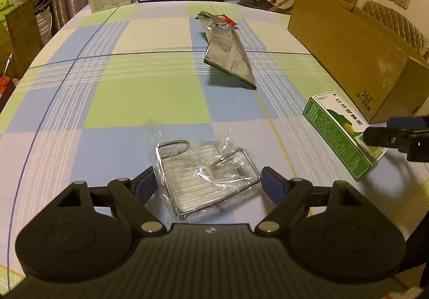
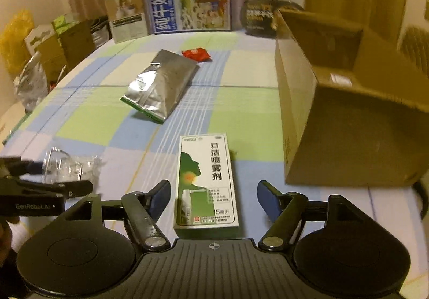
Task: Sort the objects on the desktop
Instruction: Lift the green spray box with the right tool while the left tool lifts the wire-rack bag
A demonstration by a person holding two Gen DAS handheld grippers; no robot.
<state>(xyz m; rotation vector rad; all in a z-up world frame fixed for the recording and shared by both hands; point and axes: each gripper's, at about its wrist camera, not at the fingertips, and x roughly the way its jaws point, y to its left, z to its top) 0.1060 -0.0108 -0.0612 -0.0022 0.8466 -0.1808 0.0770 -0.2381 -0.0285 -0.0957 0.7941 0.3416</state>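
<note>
Spray box (image 2: 206, 182) lies flat on the checked tablecloth (image 2: 88, 122), long axis running straight ahead between the right gripper's (image 2: 214, 199) wide, empty jaws; left gripper (image 1: 207, 186), also wide, straddles the bagged wire rack (image 1: 206, 178).

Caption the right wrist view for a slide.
Open right gripper straddles a green-white spray box beside a cardboard carton.
</note>
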